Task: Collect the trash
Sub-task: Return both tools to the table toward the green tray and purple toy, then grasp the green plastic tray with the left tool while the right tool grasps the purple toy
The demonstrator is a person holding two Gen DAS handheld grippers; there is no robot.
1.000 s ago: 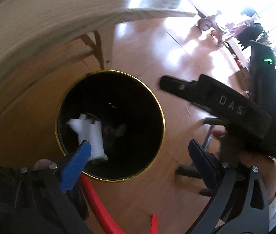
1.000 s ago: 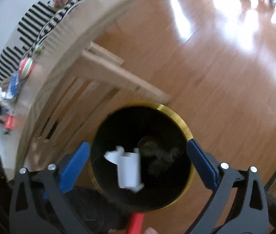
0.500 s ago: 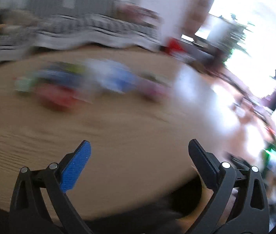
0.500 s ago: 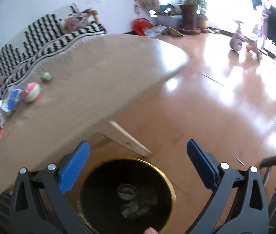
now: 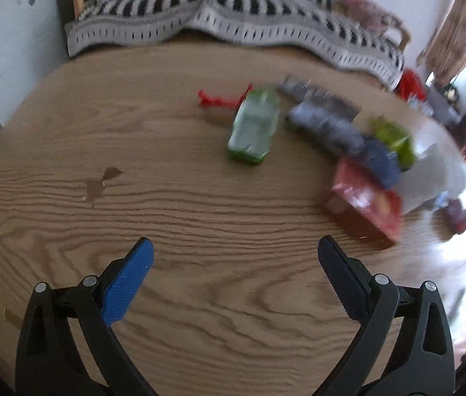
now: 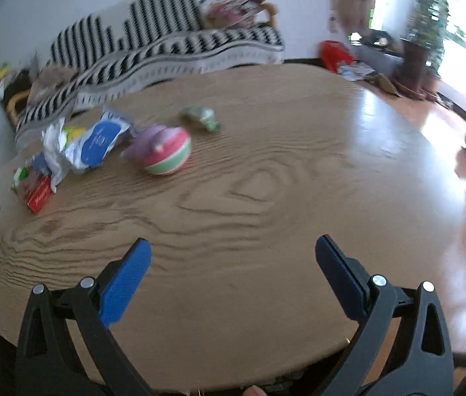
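I hold both grippers spread wide and empty, left gripper point(image 5: 234, 259) and right gripper point(image 6: 233, 257), above the round wood-grain table point(image 5: 167, 198) strewn with crumpled wrappers point(image 5: 361, 178).

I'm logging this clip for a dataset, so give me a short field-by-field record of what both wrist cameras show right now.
surface: round wooden table
left tool: open, empty, above the table
right tool: open, empty, above the table
trash on table: green-and-clear wrapper, red packet, blue-and-white bag, blurred
other items: striped ball, red twist tie
trash bin: not in view
background: striped sofa
image quality: motion blur in both views
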